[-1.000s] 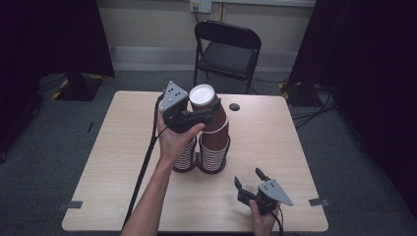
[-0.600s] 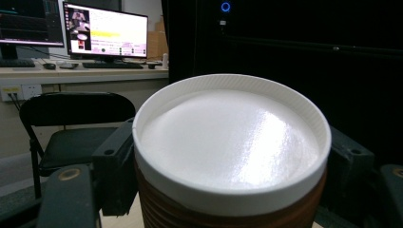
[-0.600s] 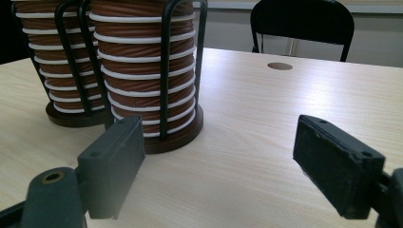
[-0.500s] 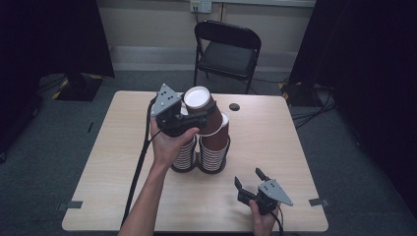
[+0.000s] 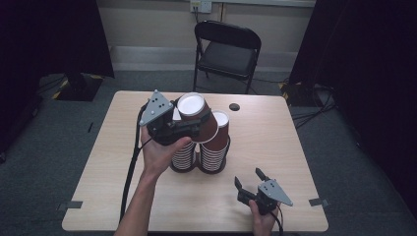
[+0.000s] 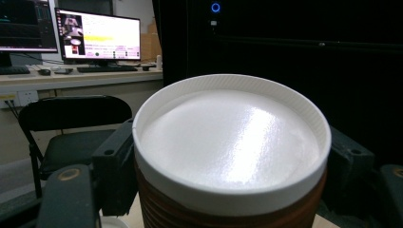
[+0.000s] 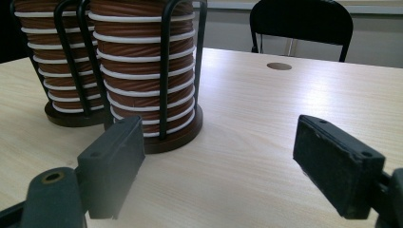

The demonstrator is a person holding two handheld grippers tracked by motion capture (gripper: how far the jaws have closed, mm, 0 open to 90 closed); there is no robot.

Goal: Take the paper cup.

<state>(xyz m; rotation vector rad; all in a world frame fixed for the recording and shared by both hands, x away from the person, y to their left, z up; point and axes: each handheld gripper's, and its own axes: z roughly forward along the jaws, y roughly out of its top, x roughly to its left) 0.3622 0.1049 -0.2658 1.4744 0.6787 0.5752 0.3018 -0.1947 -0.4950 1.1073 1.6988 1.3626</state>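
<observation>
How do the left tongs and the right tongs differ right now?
The left tongs are shut on a brown cup, lifted above the cup stacks; the right tongs are open and hold nothing. The left tongs sit high, while the right tongs rest low near the table's front edge. Both have black jaws.

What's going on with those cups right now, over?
Left gripper shut on brown paper cup, held above the two cup stacks. Right gripper open, resting on table. Nothing in the way.
</observation>
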